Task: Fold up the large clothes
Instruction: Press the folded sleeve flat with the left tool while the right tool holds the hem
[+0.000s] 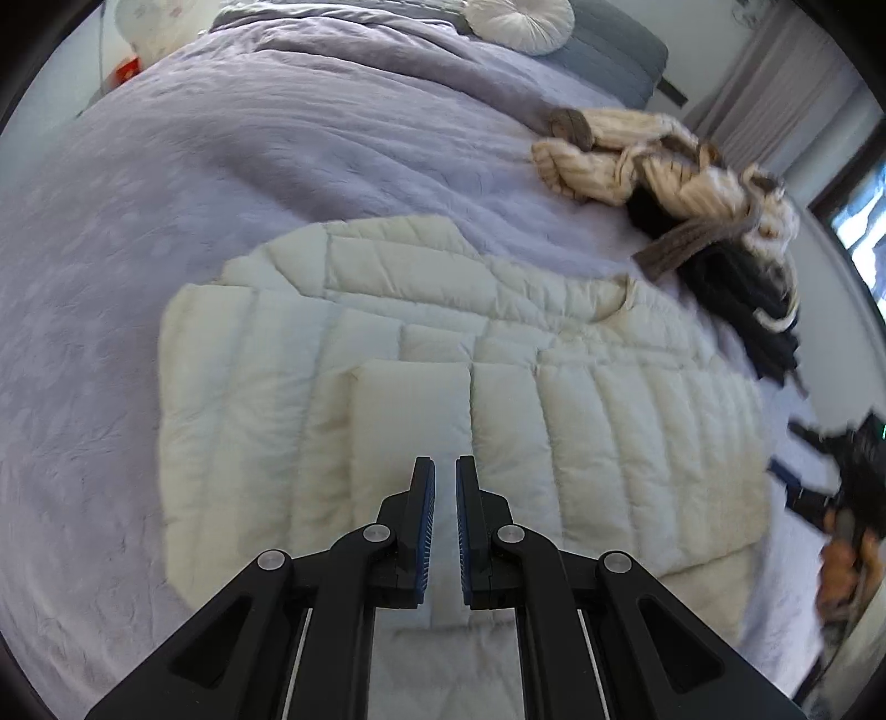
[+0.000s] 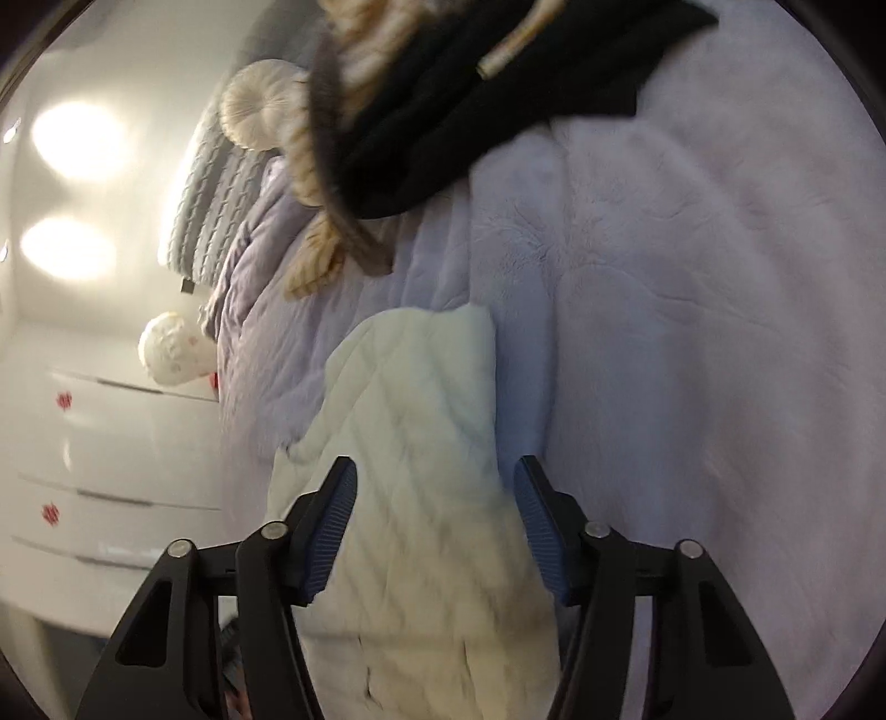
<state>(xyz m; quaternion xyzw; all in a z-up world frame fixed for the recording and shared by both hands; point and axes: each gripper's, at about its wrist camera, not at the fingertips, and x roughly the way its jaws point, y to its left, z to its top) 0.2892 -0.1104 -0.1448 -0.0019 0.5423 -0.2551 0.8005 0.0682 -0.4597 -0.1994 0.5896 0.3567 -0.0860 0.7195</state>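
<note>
A cream quilted puffer jacket [image 1: 498, 399] lies flat on the lilac bedspread [image 1: 194, 221], with parts folded over its middle. My left gripper [image 1: 446, 476] hovers over the jacket's near part, jaws shut with nothing visible between them. In the right wrist view the same jacket [image 2: 421, 421] shows as a folded cream slab. My right gripper [image 2: 434, 487] stands open above it, and its blue pads [image 2: 332, 526] sit apart on either side of the fabric without pressing on it. At the right edge of the left wrist view, a blurred hand [image 1: 847, 559] holds the other gripper.
A heap of clothes lies past the jacket: a cream and brown knit sweater [image 1: 637, 160] over a black garment [image 1: 747, 299]. A round white cushion [image 1: 518, 22] and grey pillows sit at the bed's head. White drawers [image 2: 111, 443] stand beside the bed.
</note>
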